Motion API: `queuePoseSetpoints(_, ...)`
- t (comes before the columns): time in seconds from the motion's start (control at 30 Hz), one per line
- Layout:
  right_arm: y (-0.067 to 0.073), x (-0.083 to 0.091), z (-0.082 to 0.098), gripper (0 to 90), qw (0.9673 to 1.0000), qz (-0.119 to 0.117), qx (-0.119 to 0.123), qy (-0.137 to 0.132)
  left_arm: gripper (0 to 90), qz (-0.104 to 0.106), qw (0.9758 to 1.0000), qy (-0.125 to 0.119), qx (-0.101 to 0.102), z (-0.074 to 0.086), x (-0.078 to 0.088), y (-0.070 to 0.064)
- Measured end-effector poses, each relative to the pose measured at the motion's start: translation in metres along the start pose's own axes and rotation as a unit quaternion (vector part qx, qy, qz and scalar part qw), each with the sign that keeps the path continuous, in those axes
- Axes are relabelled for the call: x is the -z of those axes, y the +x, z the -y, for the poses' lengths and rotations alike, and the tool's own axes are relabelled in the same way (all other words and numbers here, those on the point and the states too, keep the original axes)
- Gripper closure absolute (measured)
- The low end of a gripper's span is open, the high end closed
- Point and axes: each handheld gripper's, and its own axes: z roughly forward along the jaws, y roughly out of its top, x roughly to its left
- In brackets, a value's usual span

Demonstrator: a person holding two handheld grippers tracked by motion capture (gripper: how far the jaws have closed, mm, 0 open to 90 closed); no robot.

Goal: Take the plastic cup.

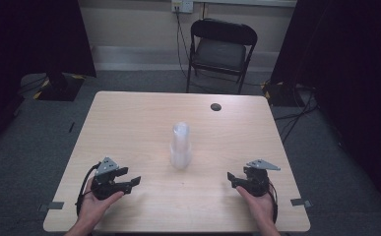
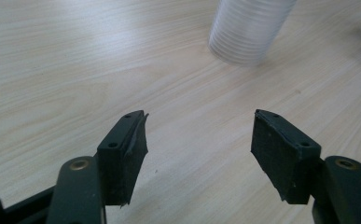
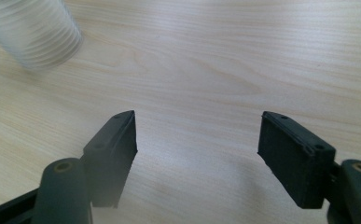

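High view, from my remote seat: my left gripper (image 1: 135, 179) and right gripper (image 1: 231, 177) rest low at the near edge of the table (image 1: 129, 118), each cupped in a hand, forearms cut off by the frame's bottom edge. Both sets of jaws stand apart with nothing between them. Midway between them and a little farther out stands the cup stack (image 1: 180, 146), upright, its clear walls pale and hard to separate. A chair (image 1: 221, 49) sits beyond the table.
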Motion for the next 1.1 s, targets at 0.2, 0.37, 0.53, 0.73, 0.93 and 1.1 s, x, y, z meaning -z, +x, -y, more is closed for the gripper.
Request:
queuePoseSetpoints(0.2,-0.001,0.001,-0.001,29.9,0.9999,-0.008,-0.006,-0.002,34.1,0.004,1.0000,0.004,-0.002,0.000,-0.001,0.001)
queuePoseSetpoints(0.37,0.000,0.006,-0.002,31.8,0.9998,-0.010,-0.002,-0.015,35.7,0.016,0.9998,0.009,0.000,0.000,-0.002,0.001)
queuePoseSetpoints(0.53,0.006,0.009,-0.005,32.5,0.9995,-0.022,0.004,-0.023,32.4,0.011,0.9997,0.019,-0.009,0.002,0.000,0.000)
queuePoseSetpoints(0.73,0.017,0.013,-0.009,30.4,0.9987,-0.039,0.021,-0.027,30.2,0.009,0.9999,0.012,-0.008,0.002,0.003,-0.001)
queuePoseSetpoints(0.93,0.023,0.016,-0.014,27.5,0.9972,-0.062,0.028,-0.033,27.7,0.008,0.9999,0.012,-0.009,0.002,0.003,-0.001)
queuePoseSetpoints(1.1,0.031,0.018,-0.021,28.7,0.9945,-0.086,0.041,-0.043,26.4,0.002,0.9999,0.014,-0.006,0.003,0.002,0.000)
